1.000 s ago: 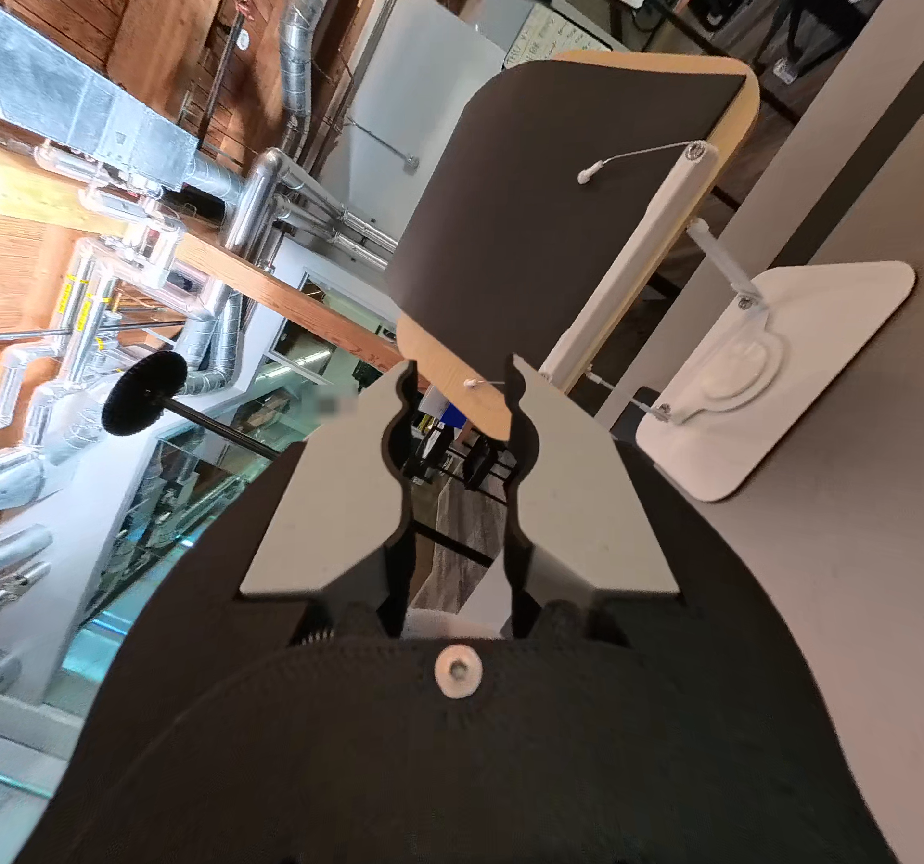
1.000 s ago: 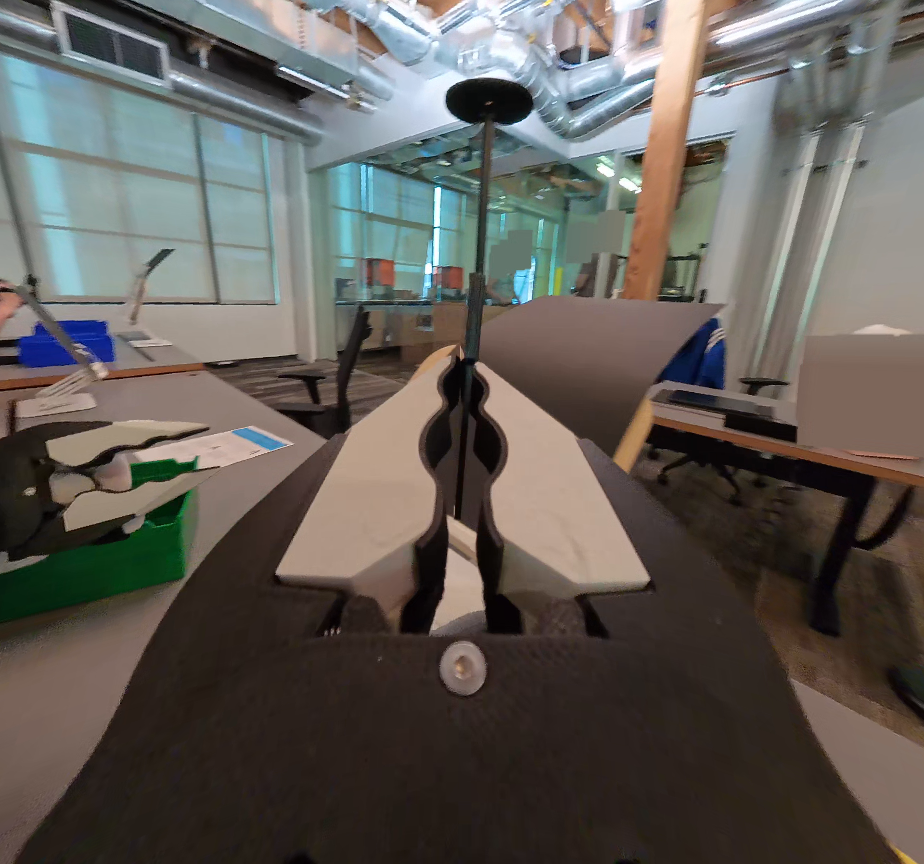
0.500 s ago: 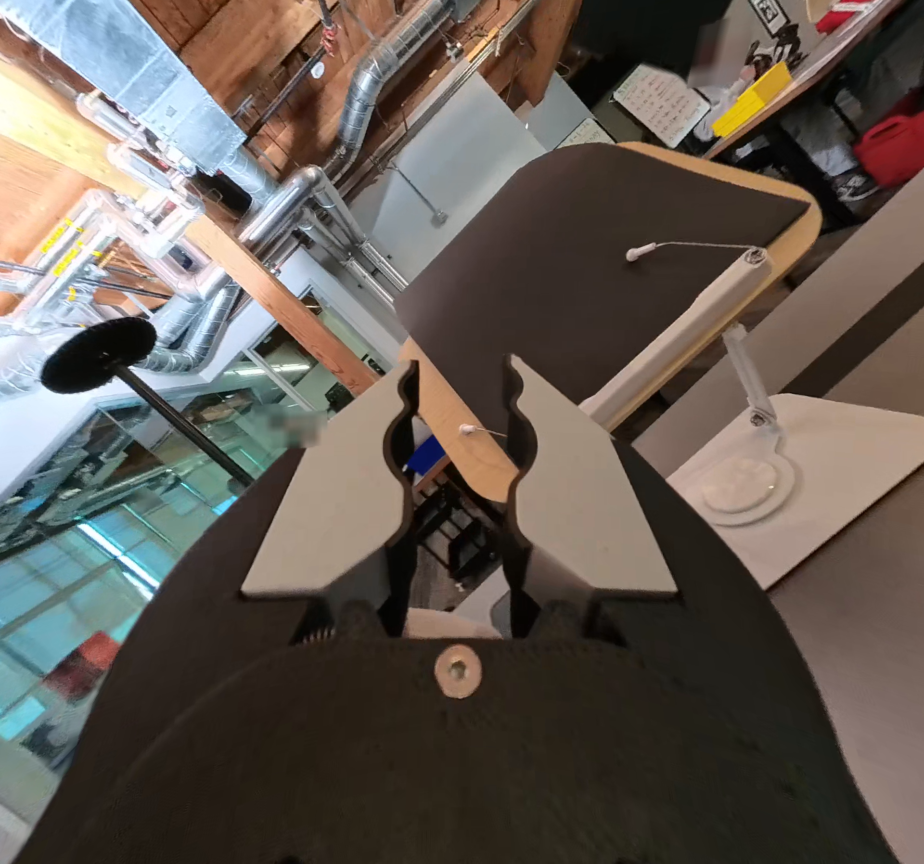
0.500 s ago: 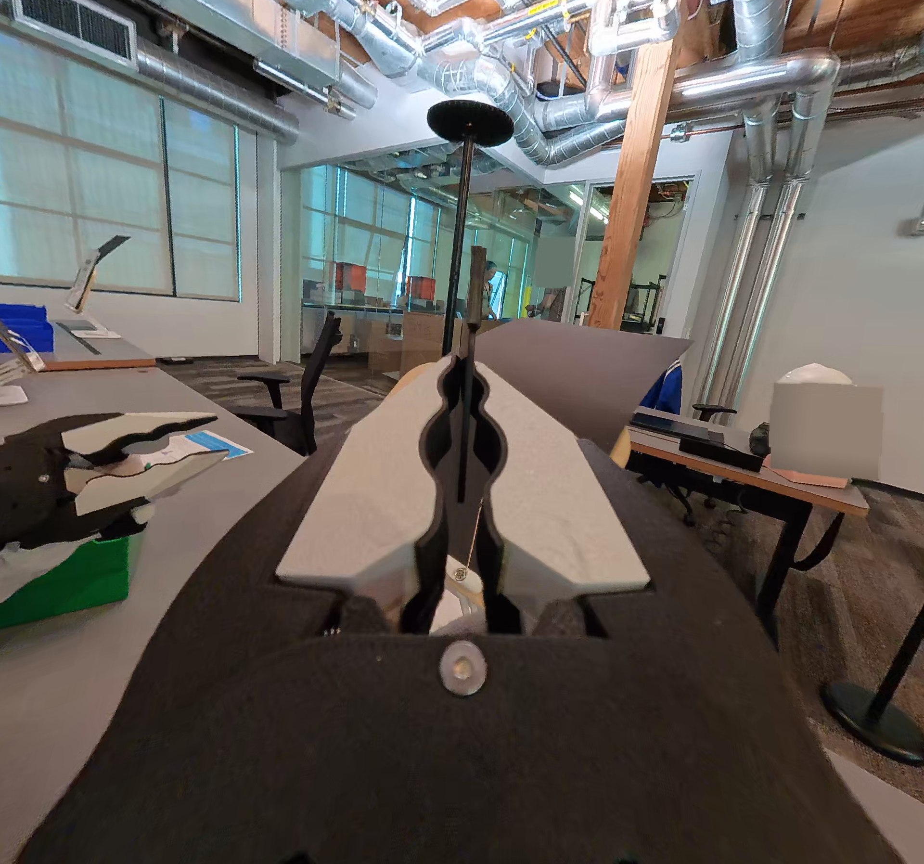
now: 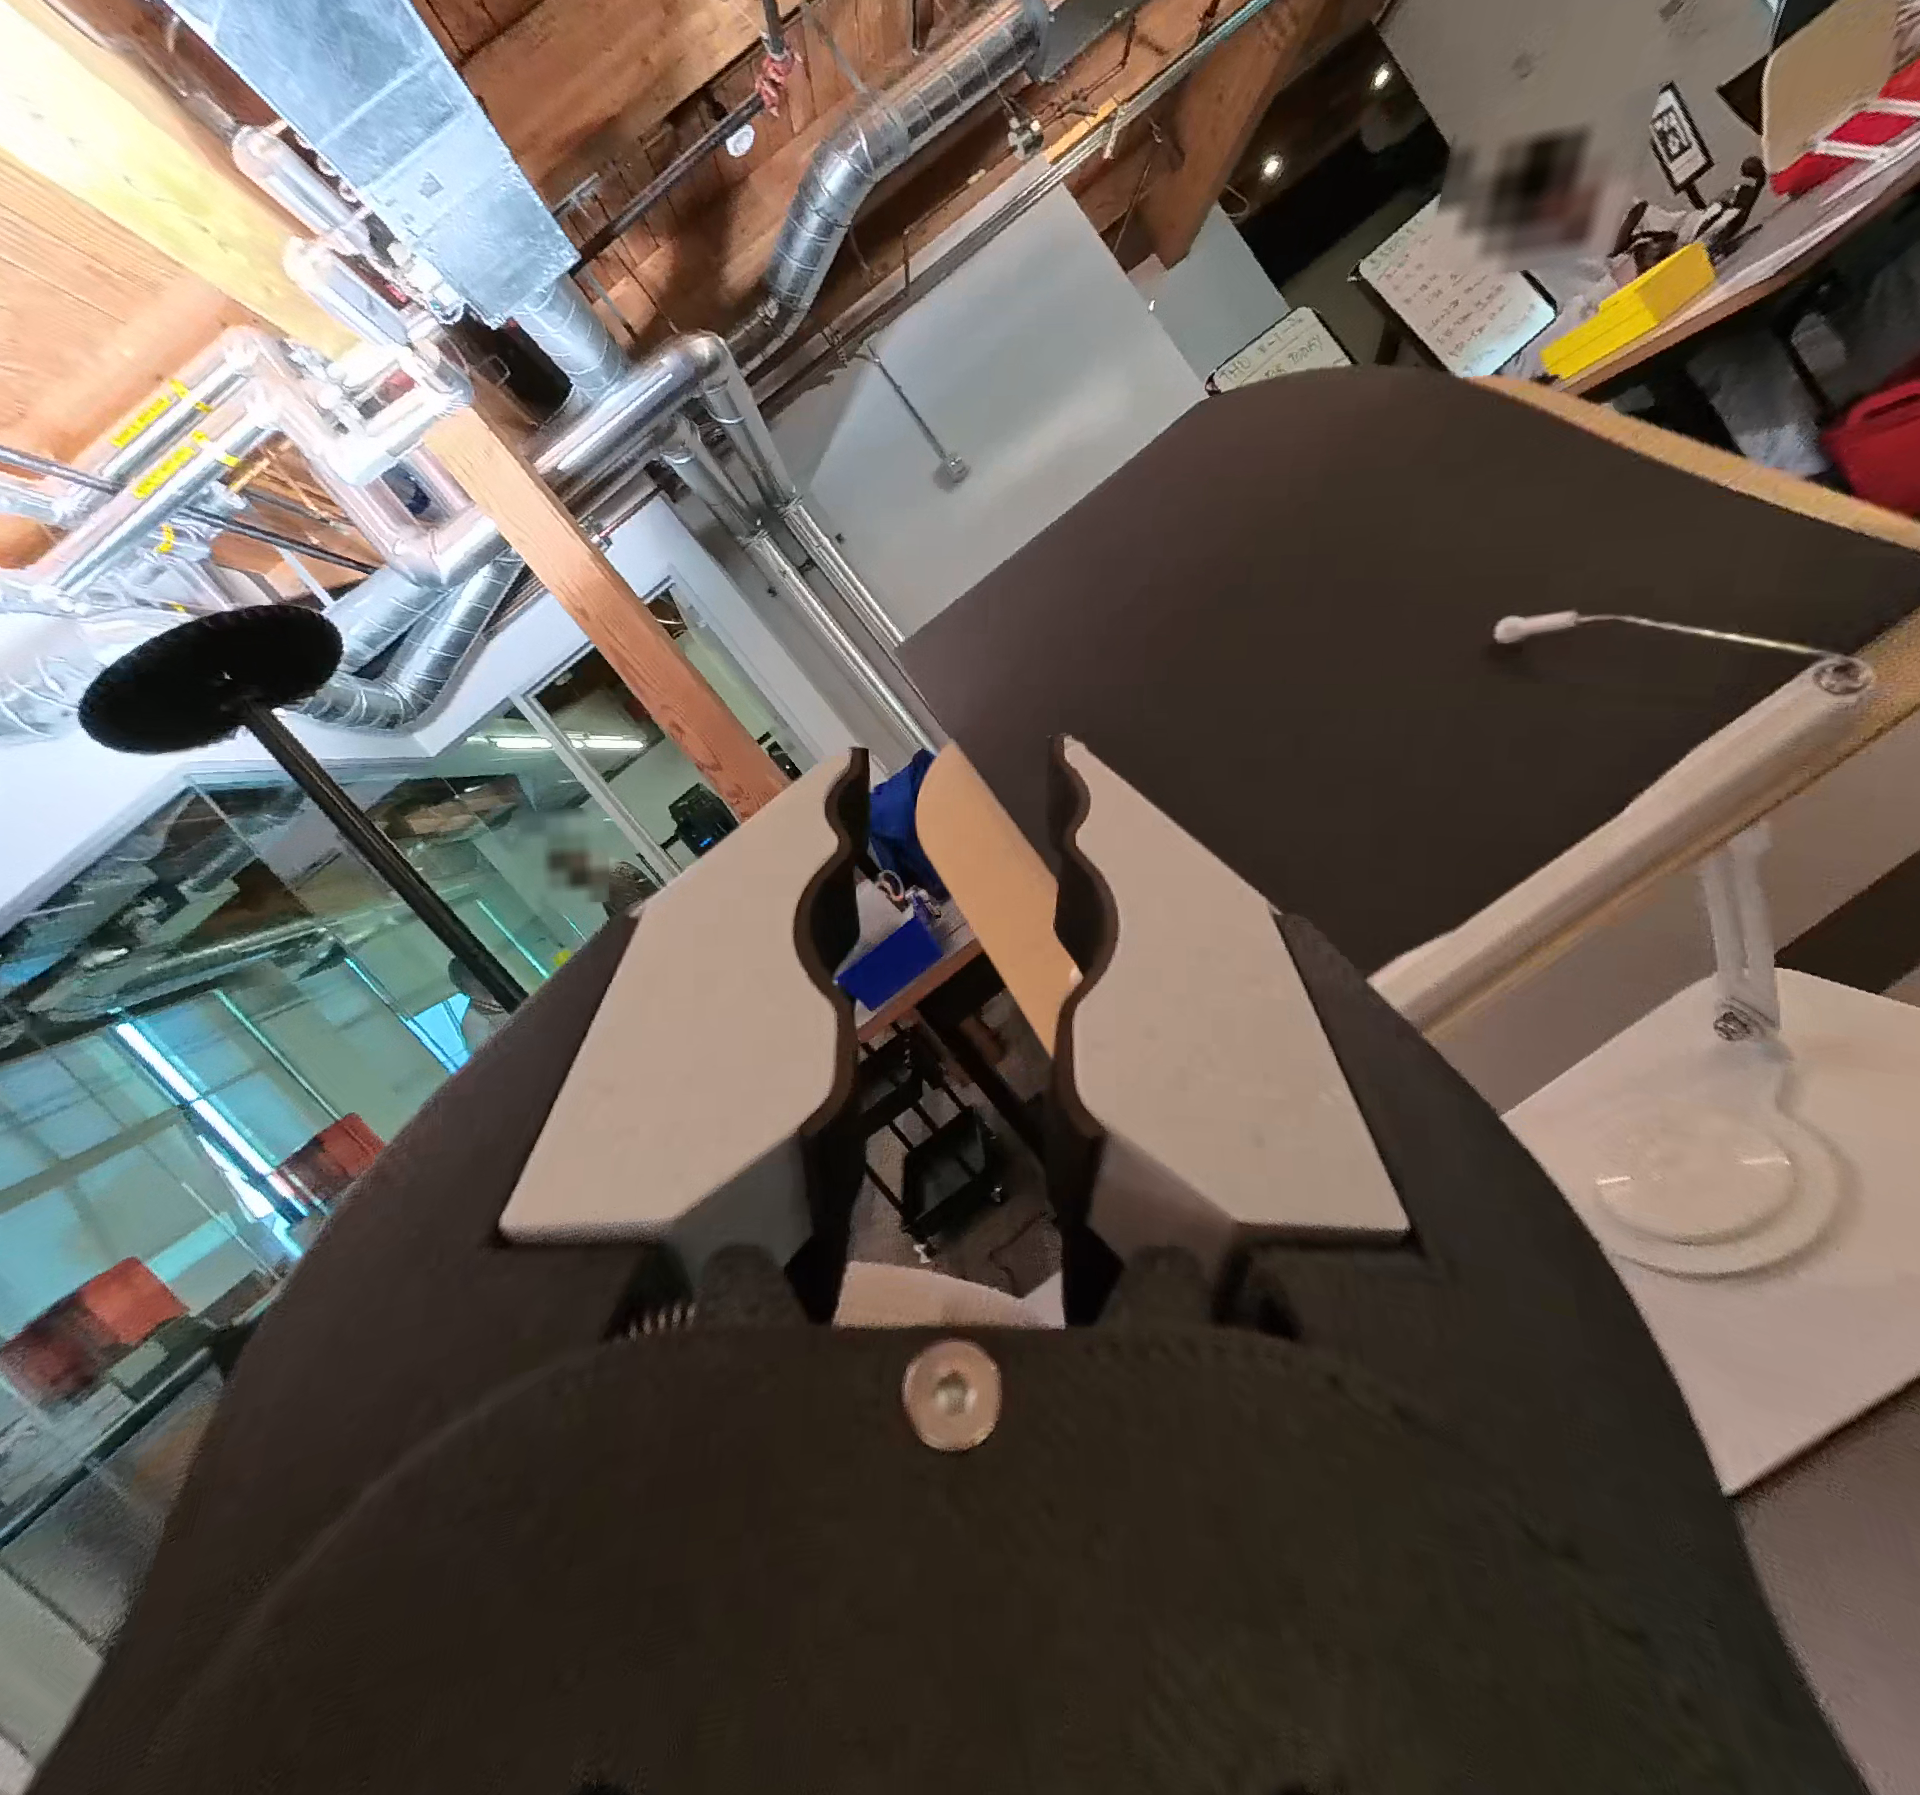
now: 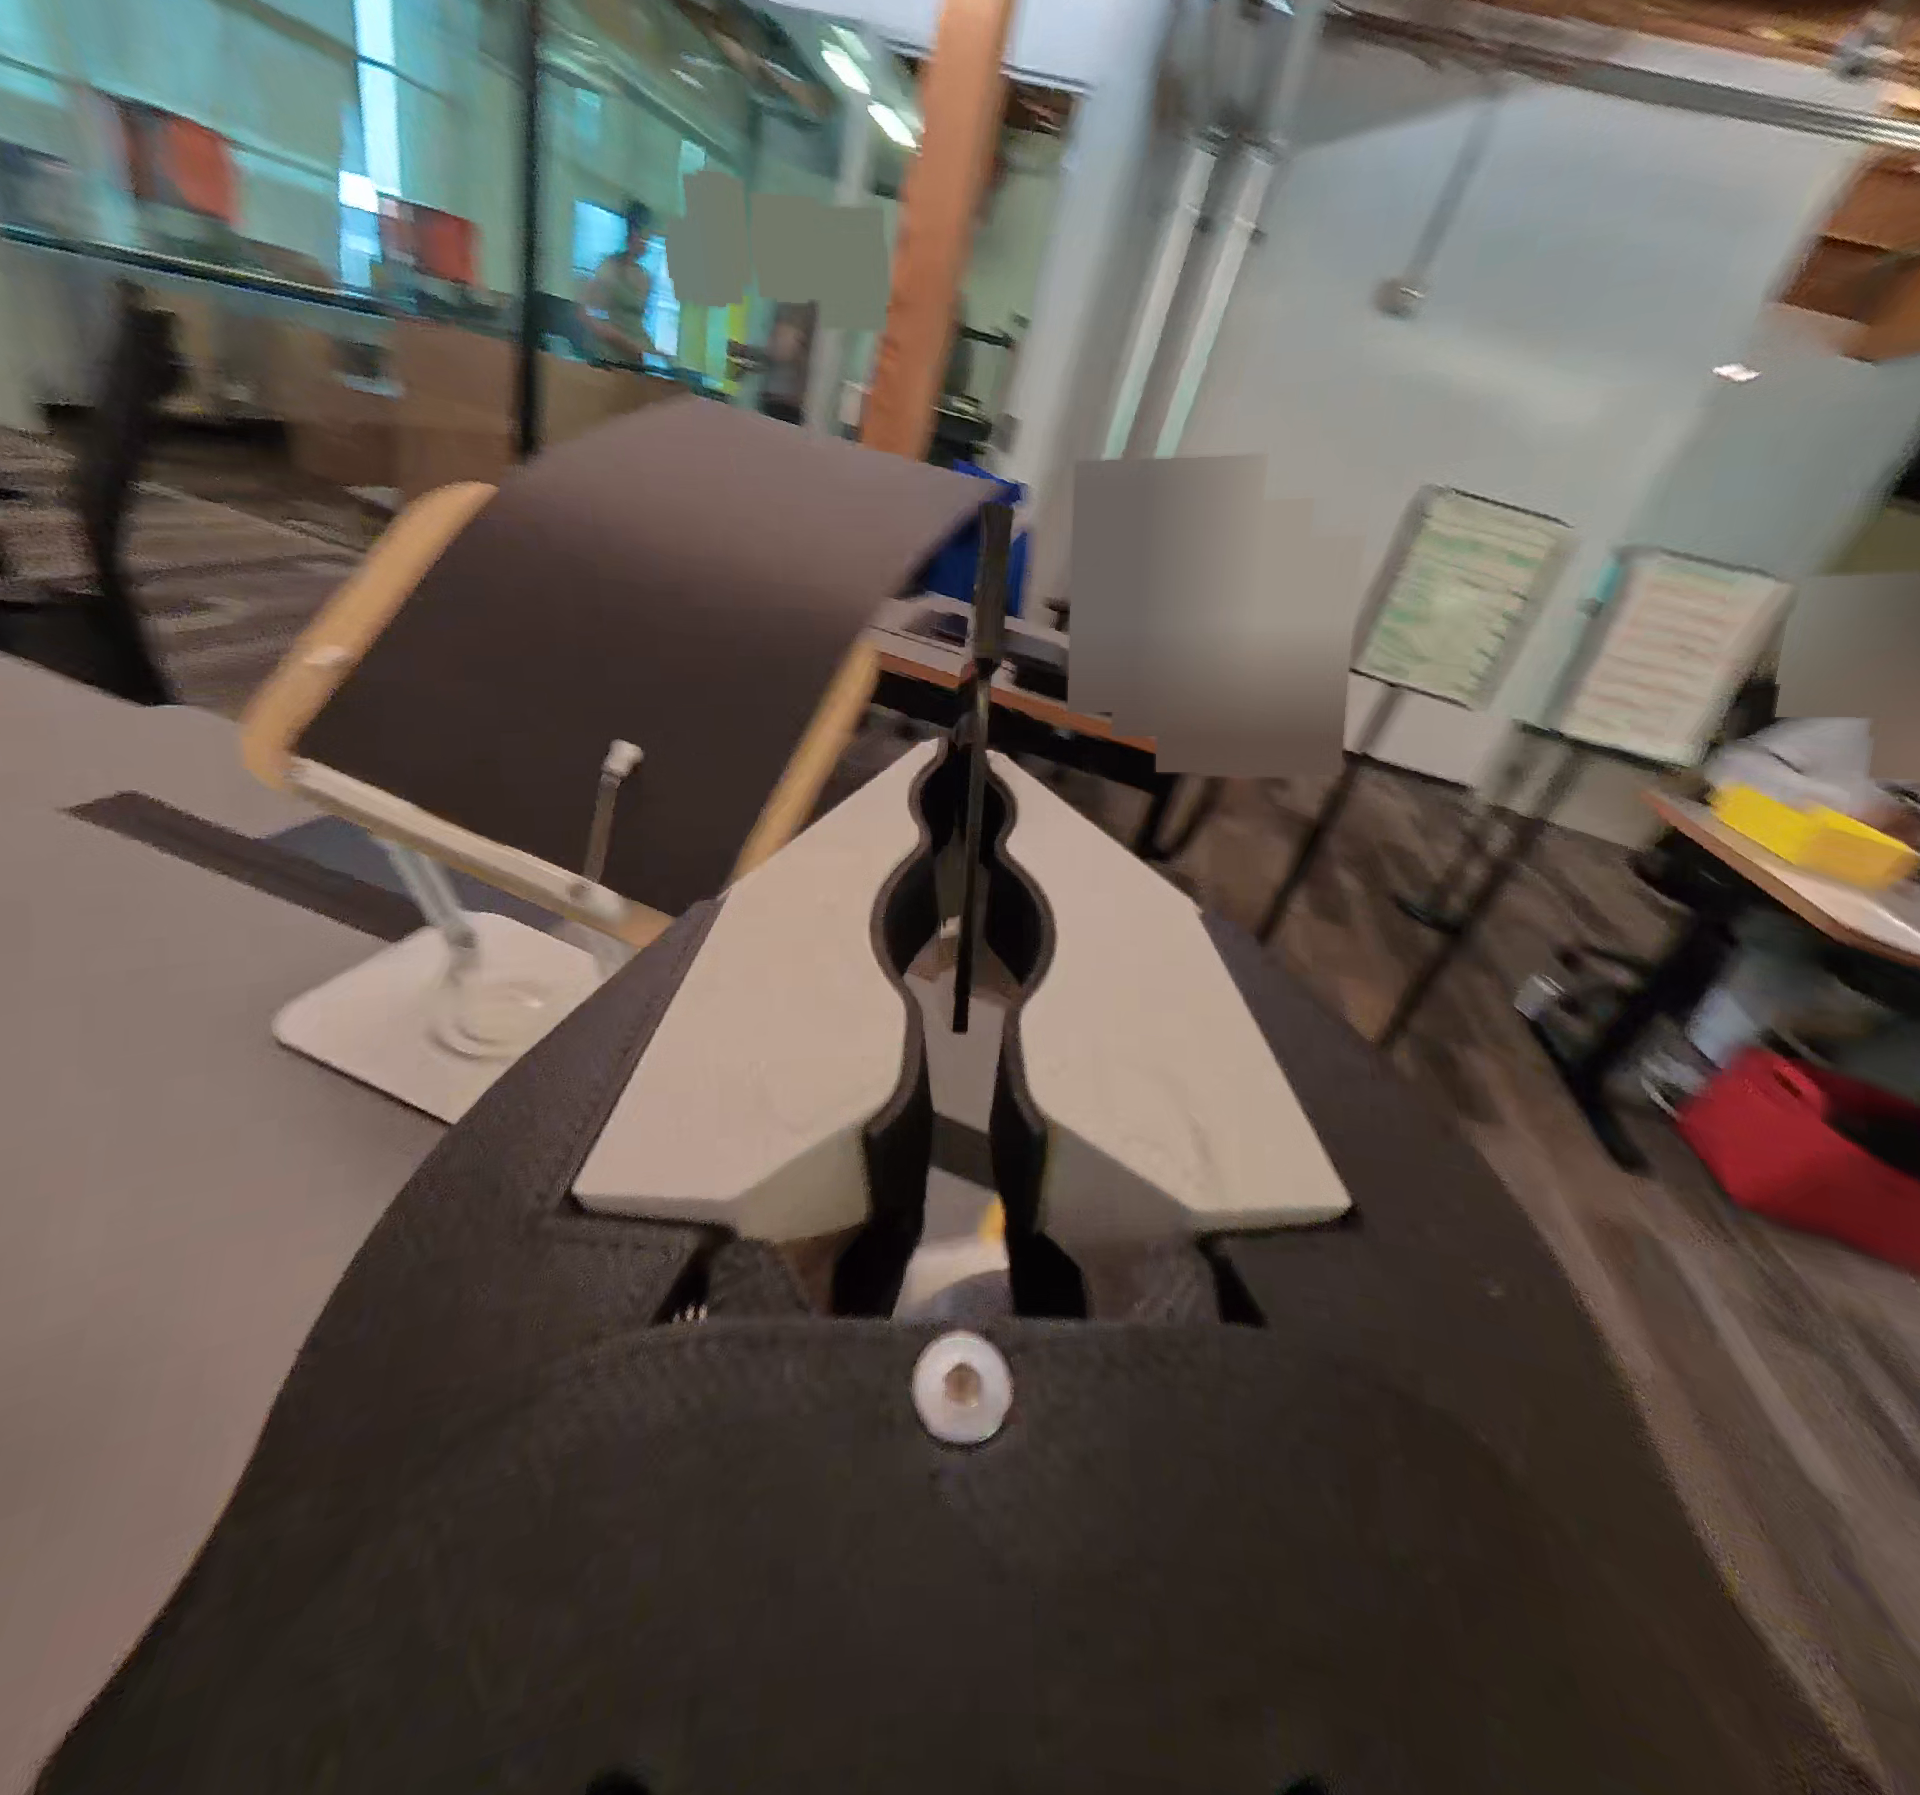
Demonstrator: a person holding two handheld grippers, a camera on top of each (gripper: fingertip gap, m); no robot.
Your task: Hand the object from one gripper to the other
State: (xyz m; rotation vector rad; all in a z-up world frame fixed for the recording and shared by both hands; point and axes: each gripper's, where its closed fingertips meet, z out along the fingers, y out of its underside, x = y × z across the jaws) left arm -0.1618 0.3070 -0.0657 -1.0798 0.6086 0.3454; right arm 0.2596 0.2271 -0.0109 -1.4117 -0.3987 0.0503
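My right gripper (image 6: 971, 753) is shut on a thin black rod-like tool (image 6: 982, 665). The tool stands upright between the fingertips, its thicker end above them and its thin end down in the gap. The right wrist view is motion-blurred. My left gripper (image 5: 961, 758) is open and empty, tilted up towards the ceiling. Neither gripper shows in the other's view, and the tool does not show in the left wrist view.
A dark board on a white tilting stand (image 5: 1351, 706) sits on the grey table (image 6: 156, 1018), just ahead of both grippers; it also shows in the right wrist view (image 6: 623, 602). A black pole topped with a disc (image 5: 213, 675) stands at left. Desks and a red bin (image 6: 1808, 1153) are at right. Spacing between my two grippers at the tips: around 45 cm.
The right gripper has swung right with the tool still gripped; the left gripper and green bin have left its view. The left gripper has turned, staying open and empty.
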